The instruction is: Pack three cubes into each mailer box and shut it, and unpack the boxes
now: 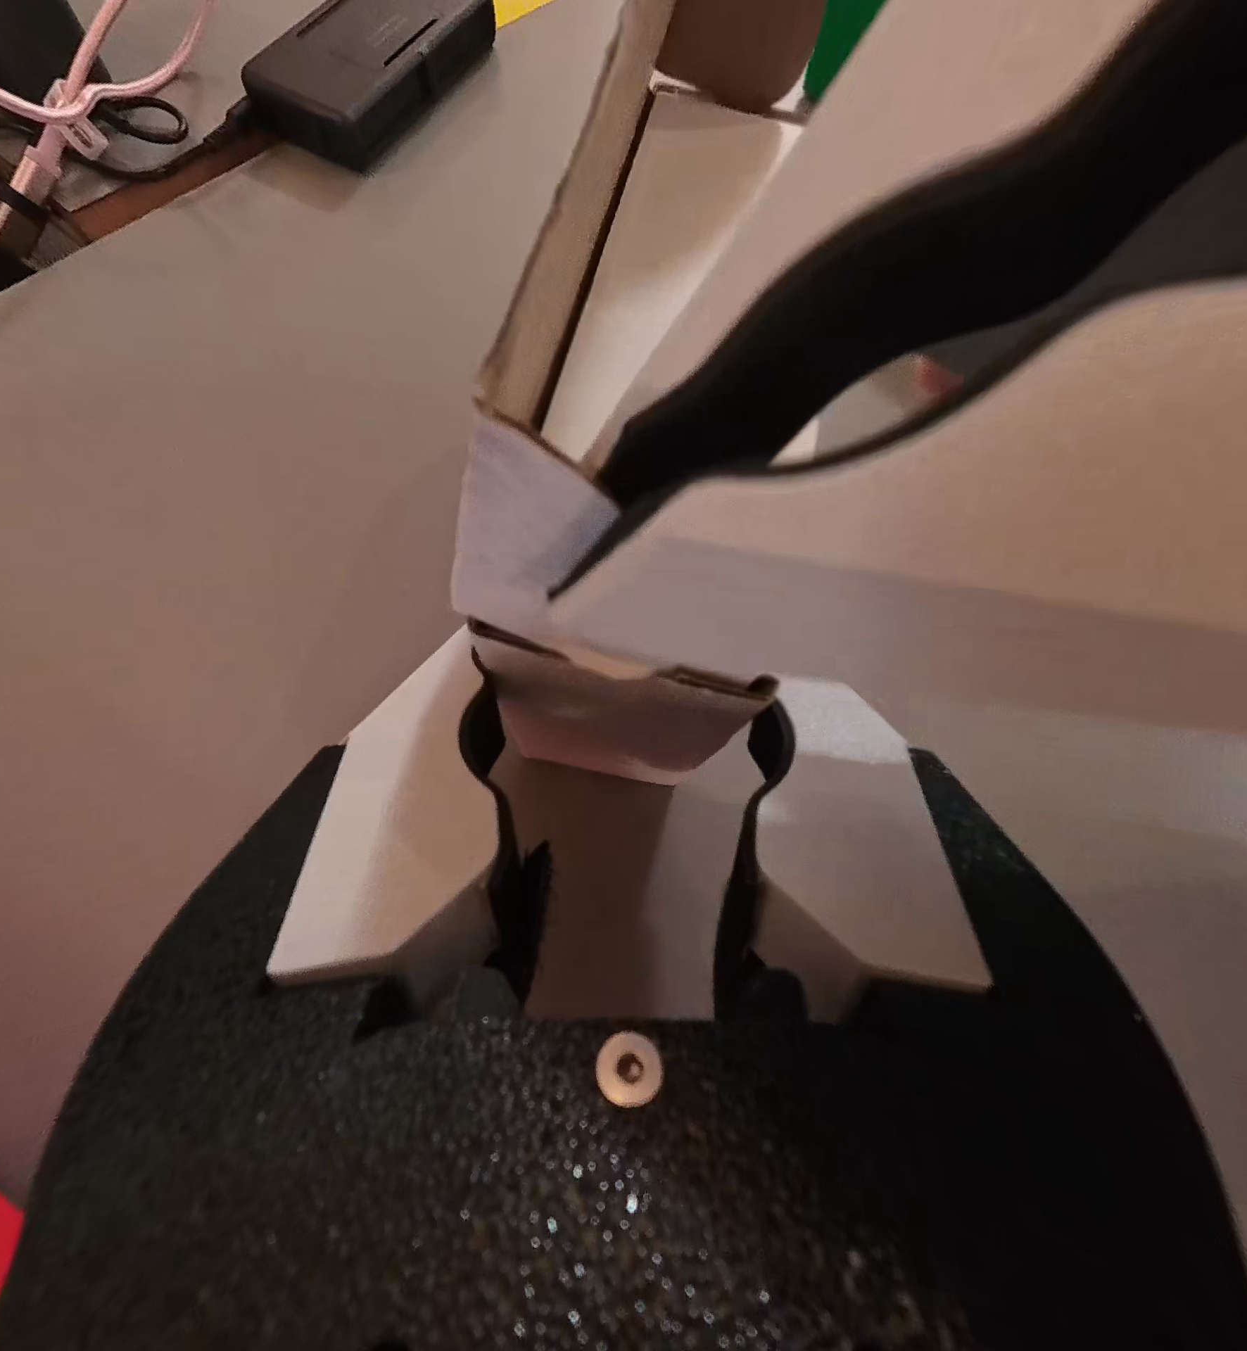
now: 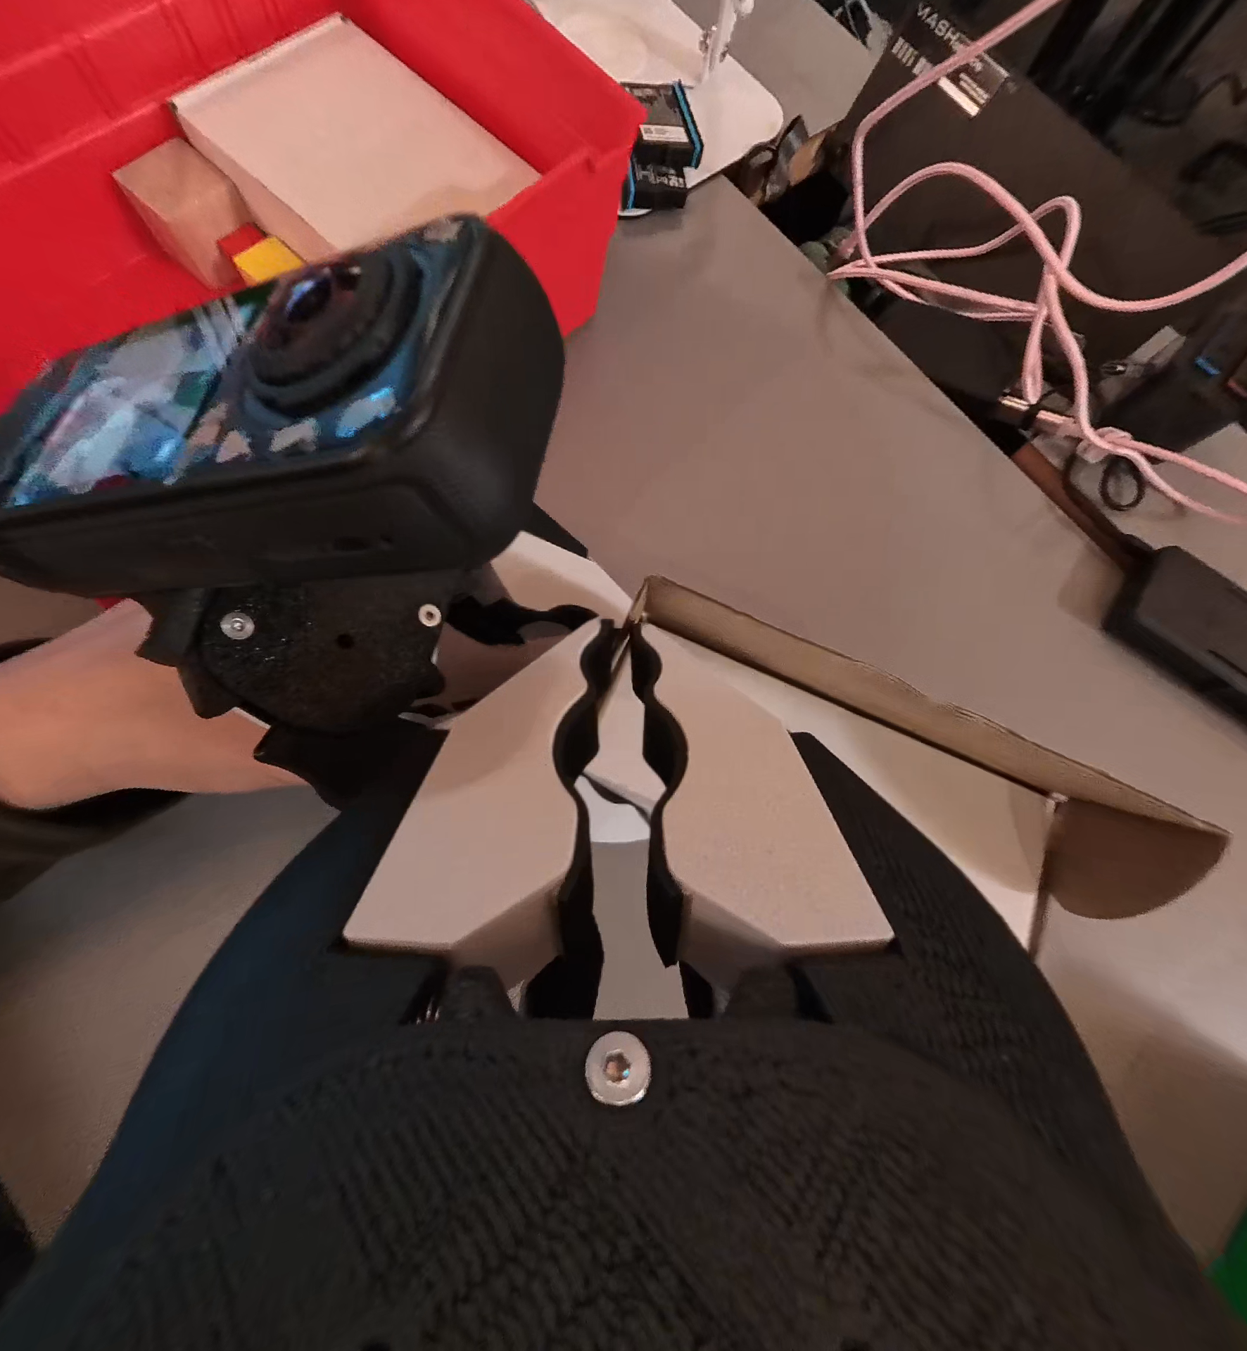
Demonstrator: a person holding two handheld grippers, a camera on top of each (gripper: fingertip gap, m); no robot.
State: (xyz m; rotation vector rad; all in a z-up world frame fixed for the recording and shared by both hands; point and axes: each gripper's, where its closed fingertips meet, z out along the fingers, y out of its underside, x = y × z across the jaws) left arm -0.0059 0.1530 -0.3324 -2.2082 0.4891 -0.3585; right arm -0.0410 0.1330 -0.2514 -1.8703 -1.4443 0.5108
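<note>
The left gripper [image 1: 628, 731] grasps a corner flap of the mailer box [image 1: 606, 724] between its fingertips. The right gripper [image 2: 620, 643] pinches the box's lid edge [image 2: 862, 694] at its fingertips.

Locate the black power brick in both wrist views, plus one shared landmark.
Left wrist view: black power brick at the top left, on the grey table.
Right wrist view: same brick at the right edge, mid-height.
Shared landmark: pink cable beside it.
</note>
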